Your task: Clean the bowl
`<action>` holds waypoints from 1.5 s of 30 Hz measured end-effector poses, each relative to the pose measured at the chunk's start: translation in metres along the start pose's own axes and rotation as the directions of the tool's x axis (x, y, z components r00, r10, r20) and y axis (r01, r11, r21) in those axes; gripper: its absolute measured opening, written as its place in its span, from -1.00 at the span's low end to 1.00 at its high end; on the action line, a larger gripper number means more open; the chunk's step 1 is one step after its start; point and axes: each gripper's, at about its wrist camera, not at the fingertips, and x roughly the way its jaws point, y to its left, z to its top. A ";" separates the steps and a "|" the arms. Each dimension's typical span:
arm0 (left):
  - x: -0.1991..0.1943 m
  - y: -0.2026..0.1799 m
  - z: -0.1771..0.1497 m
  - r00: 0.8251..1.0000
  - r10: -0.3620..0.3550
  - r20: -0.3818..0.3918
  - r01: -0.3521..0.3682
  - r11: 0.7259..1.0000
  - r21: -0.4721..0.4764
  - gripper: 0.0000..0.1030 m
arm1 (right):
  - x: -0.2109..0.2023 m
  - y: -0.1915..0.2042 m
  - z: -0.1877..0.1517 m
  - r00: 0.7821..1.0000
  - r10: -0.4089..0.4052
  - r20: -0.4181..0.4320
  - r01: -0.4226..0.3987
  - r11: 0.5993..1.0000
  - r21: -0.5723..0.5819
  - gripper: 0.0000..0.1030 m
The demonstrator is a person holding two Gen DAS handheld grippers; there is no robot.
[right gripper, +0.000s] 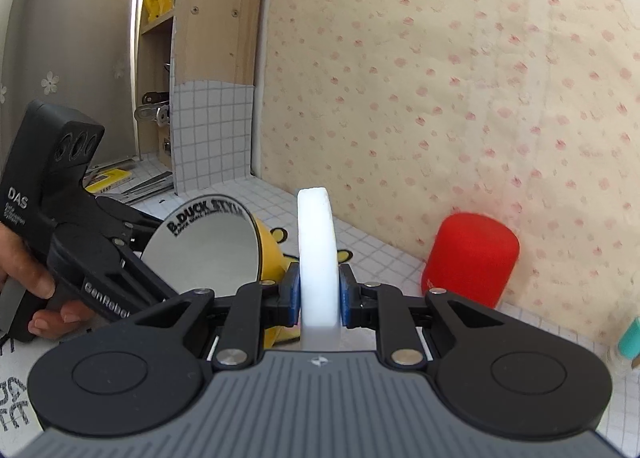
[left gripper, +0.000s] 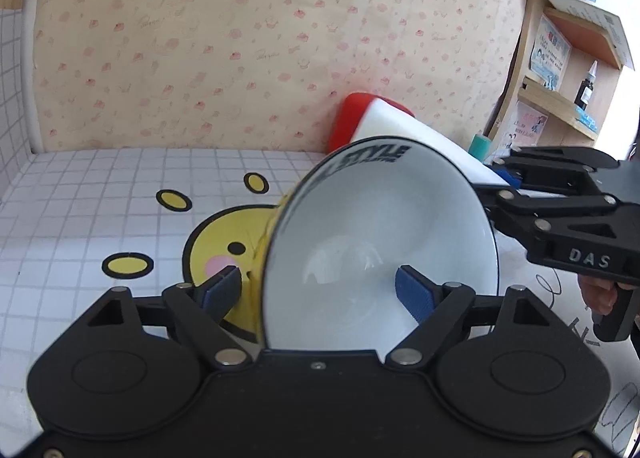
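Note:
A bowl [left gripper: 380, 242], yellow outside and white inside with black lettering at its rim, is tipped on its side above the table, its mouth facing right. My left gripper [left gripper: 320, 290] is shut on its near wall, one blue pad on the yellow outside and the other inside the bowl. My right gripper [right gripper: 319, 294] is shut on a white sponge [right gripper: 316, 250] that stands upright between its pads. In the right wrist view the sponge is just right of the bowl [right gripper: 208, 250] and apart from it. In the left wrist view the sponge [left gripper: 424, 146] shows behind the bowl's rim.
The table [left gripper: 80, 198] has a white grid cloth with a yellow duck print. A red cylinder [right gripper: 470, 258] stands by the flowered wall, with a teal object [right gripper: 630, 334] near it. Wooden shelves [left gripper: 568, 58] rise at the right. A hand [right gripper: 36, 286] holds the left gripper's handle.

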 end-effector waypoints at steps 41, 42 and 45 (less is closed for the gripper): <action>0.000 0.001 0.002 1.000 -0.005 0.009 0.005 1.000 -0.003 0.64 | 0.006 -0.002 -0.004 1.000 0.029 0.011 -0.029 0.999 -0.017 -0.59; 0.000 0.001 0.002 1.000 -0.004 0.011 0.004 1.000 -0.003 0.64 | 0.005 -0.002 -0.005 0.999 0.030 0.014 -0.030 0.999 -0.012 -0.59; -0.001 0.002 0.004 1.000 0.007 0.020 -0.007 1.000 -0.008 0.67 | 0.007 -0.003 -0.005 0.999 0.041 0.027 -0.040 0.999 -0.008 -0.59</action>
